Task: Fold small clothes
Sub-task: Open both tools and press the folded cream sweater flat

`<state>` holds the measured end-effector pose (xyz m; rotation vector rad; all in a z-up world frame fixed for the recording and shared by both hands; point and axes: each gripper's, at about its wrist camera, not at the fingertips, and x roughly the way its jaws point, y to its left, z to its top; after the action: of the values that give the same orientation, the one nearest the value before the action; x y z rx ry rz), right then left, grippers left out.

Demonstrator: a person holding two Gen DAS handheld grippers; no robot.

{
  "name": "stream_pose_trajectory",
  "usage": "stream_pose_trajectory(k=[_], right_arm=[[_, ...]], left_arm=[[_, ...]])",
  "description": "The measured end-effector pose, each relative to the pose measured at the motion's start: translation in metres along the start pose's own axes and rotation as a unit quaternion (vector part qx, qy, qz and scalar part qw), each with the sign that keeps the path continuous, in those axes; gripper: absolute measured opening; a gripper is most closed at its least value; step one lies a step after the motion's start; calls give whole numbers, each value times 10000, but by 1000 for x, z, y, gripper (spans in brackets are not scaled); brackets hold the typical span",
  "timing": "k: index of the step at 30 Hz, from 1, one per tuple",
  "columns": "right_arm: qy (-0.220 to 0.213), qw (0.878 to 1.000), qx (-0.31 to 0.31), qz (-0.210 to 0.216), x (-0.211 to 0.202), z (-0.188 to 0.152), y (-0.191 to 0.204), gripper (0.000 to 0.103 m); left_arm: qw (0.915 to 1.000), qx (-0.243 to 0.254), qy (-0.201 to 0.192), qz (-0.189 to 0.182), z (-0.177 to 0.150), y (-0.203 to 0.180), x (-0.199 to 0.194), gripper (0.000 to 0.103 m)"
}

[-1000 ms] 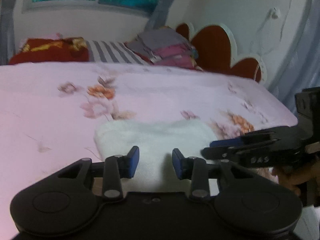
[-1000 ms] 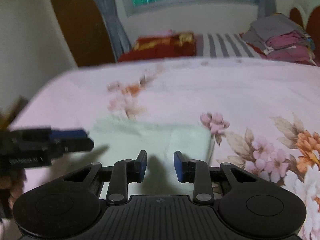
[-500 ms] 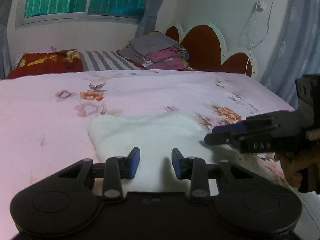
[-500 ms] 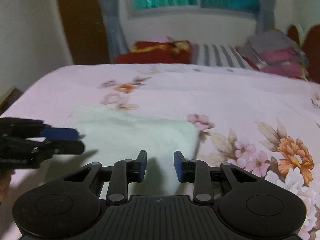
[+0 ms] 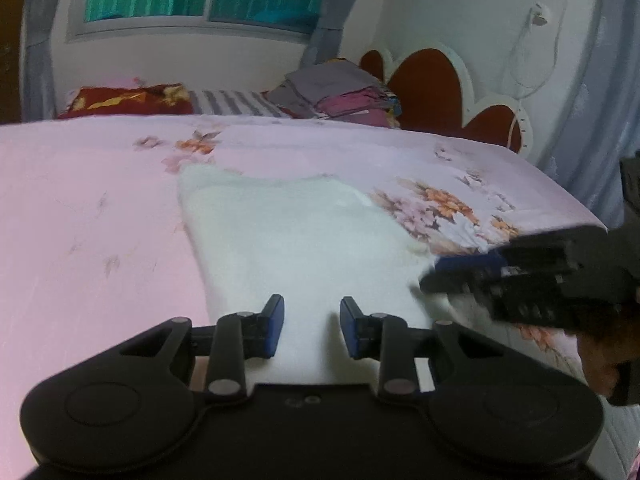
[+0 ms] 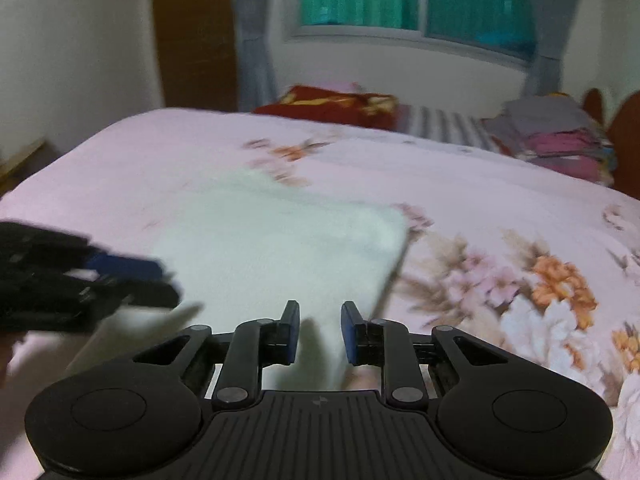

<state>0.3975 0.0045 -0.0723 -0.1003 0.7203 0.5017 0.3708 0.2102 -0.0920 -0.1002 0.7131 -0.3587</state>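
A small pale mint-white fuzzy cloth (image 5: 296, 236) lies flat on the pink floral bedsheet (image 5: 88, 208). My left gripper (image 5: 312, 330) is open and empty, low over the cloth's near edge. The right gripper (image 5: 440, 276) shows from the side at the cloth's right edge. In the right wrist view the same cloth (image 6: 280, 248) lies ahead. My right gripper (image 6: 320, 332) is open and empty over the cloth's near right part. The left gripper (image 6: 160, 284) shows blurred at the cloth's left edge.
A stack of folded clothes (image 5: 340, 94) sits at the far end of the bed by a red and white headboard (image 5: 432, 88). A red pillow (image 5: 124, 100) and a striped pillow (image 5: 232, 102) lie under the window. The bed's right edge (image 5: 576, 208) drops off.
Both grippers have moved forward and lower over the cloth, which now looks larger. Both stay open and empty. The cloth has not moved.
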Motion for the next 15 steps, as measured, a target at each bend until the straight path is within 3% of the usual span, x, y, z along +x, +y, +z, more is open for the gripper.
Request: stream_pose_trajectory(k=[2, 5, 10, 15], right_arm=[[163, 9997, -43, 160, -3, -12, 6, 23], [591, 9977, 83, -327, 10, -29, -1, 23], [19, 9931, 1077, -458, -39, -32, -30, 23], [-238, 9917, 1228, -309, -100, -46, -29, 23]], left_arm=[[9998, -88, 89, 136, -6, -2, -2, 30], [9988, -173, 65, 450, -12, -7, -14, 30], [9969, -413, -96, 665, -27, -19, -50, 32], [9959, -467, -148, 766, -47, -50, -85, 32]])
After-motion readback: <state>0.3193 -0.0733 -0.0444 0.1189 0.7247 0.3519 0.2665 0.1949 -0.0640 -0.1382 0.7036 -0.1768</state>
